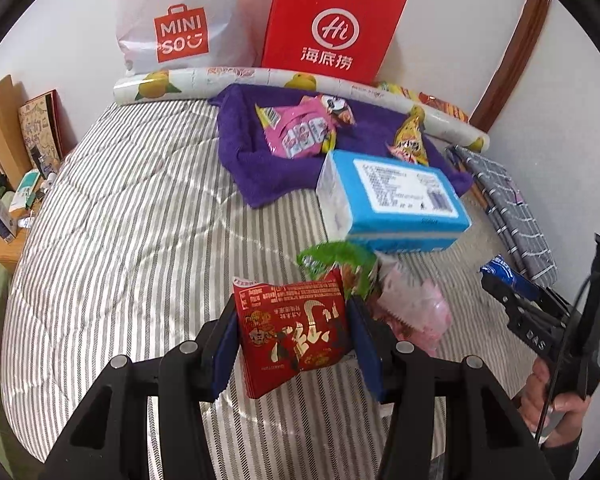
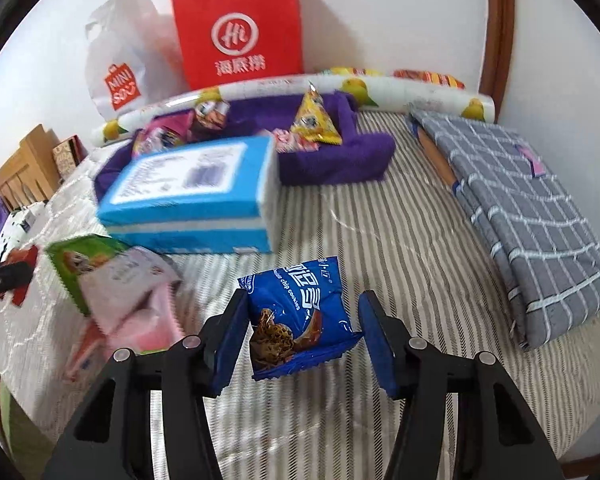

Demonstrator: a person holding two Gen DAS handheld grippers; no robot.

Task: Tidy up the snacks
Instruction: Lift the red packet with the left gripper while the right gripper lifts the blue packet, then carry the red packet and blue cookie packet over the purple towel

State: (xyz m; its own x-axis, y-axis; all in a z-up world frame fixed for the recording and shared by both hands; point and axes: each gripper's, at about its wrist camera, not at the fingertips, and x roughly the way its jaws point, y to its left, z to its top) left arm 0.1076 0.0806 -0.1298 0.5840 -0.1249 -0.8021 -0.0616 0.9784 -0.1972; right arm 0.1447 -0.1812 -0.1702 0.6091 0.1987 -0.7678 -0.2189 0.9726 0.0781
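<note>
We've got the left claw (image 1: pixel 294 336) clamped on the red snack packet (image 1: pixel 294 330) above the bed (image 1: pixel 112 208). The right claw (image 2: pixel 302 336) carries the blue cookie packet (image 2: pixel 296 316) with only one pad clearly touching. That loose hold could drop it short of the purple tray (image 2: pixel 336 158).

Both fisheye views are evenly and softly lit, with only faint shadows behind the red paper bag (image 2: pixel 238 30) on the white wall. Straight lines bow strongly toward the dark circular rims. The blue tissue pack (image 2: pixel 192 196) and the pink snack bags (image 2: pixel 128 300) are smeared by motion blur; the striped bedcover (image 1: pixel 120 220) shows mild sheen.
</note>
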